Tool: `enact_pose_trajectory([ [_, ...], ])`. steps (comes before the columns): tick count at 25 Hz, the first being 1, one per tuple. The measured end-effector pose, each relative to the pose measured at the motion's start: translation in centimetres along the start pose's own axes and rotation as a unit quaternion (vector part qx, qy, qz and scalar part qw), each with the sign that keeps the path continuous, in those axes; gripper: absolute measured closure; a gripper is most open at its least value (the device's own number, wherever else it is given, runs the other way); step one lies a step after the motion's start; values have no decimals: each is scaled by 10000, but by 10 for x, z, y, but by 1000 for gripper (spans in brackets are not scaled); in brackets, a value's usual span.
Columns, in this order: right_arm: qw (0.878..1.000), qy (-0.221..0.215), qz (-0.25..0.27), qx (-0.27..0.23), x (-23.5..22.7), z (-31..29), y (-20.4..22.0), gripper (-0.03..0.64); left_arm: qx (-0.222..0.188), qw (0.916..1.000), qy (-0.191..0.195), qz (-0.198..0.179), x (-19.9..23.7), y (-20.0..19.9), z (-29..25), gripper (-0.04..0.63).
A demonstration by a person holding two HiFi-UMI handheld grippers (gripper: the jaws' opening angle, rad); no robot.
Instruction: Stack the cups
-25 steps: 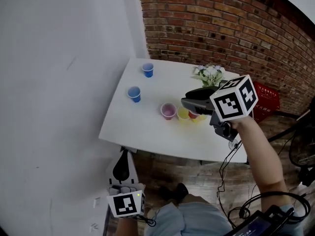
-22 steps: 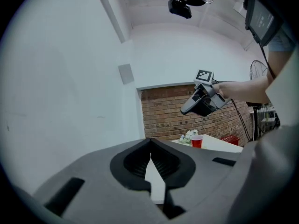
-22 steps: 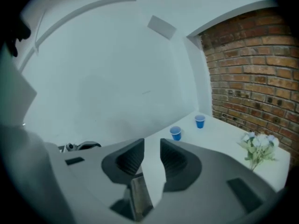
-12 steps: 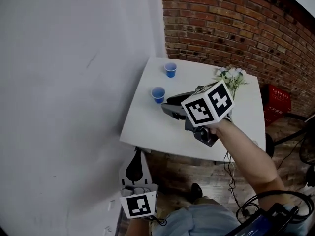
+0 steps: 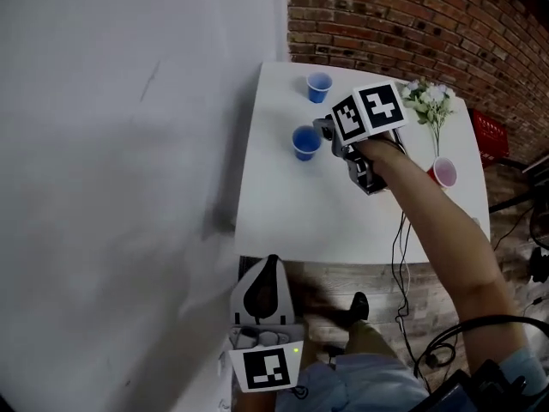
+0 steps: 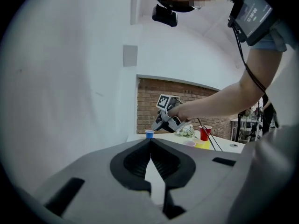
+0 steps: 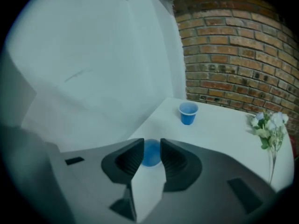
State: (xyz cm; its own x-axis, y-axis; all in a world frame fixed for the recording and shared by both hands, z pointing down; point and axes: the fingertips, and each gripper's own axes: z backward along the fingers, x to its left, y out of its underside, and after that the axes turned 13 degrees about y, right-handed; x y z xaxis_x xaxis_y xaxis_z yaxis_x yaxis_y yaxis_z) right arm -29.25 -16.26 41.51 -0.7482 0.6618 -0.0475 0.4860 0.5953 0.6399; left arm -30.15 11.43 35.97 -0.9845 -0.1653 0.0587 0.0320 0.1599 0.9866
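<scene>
White table (image 5: 343,221) stands in the corner of a white wall (image 5: 129,144) and a brick wall (image 5: 412,24).

Right forearm (image 5: 429,221) reaches across the table. Right gripper (image 7: 152,141) is tilted down at the near blue cup (image 5: 304,142). Jaws stand partly apart; in the right gripper view the cup shows in the gap at the tips, with no pad pressing on it. The cup is upright on the table.

Left gripper (image 5: 268,263) is low, off the near table edge. Its jaws meet at the tips with nothing between them.

Flowers (image 5: 431,101) lie near the far right corner.

Far blue cup (image 5: 319,85) is upright near the walls, apart from the near one.

Pink cup (image 5: 444,172) sits just right of the forearm. The left gripper view shows a red cup (image 6: 205,133) and a yellow cup (image 6: 203,145) close by it.
</scene>
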Motion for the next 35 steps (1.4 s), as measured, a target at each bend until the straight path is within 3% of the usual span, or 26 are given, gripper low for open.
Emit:
enact_pose_trajectory([
  [5, 9987, 267, -139, 417, -21, -49, 19, 490, 114, 9996, 105, 216, 23, 32, -3, 586],
  [13, 9949, 164, -289, 954, -24, -71, 46, 477, 130, 9990, -58, 416, 37, 28, 1, 586],
  [15, 9941, 210, -247, 1038, -24, -75, 51, 505, 182, 9989, -83, 435, 37, 29, 4, 586],
  [17, 9934, 278, -231, 1090, -26, -76, 54, 582, 233, 9988, -87, 425, 37, 30, 5, 586],
  [19, 9930, 258, -241, 1125, -25, -72, 52, 594, 254, 9989, -71, 400, 39, 31, 5, 586],
  [24, 9932, -258, -90, 1134, 8, -43, 35, 597, 184, 9992, 44, 357, 49, 30, -4, 586],
  [28, 9904, -786, 407, 1062, 22, 46, 17, 597, -13, 9996, 195, 192, 21, -15, -4, 586],
  [35, 9867, -703, 1122, 943, -26, 107, 12, 597, -362, 9972, 641, -88, -4, -21, -34, 586],
])
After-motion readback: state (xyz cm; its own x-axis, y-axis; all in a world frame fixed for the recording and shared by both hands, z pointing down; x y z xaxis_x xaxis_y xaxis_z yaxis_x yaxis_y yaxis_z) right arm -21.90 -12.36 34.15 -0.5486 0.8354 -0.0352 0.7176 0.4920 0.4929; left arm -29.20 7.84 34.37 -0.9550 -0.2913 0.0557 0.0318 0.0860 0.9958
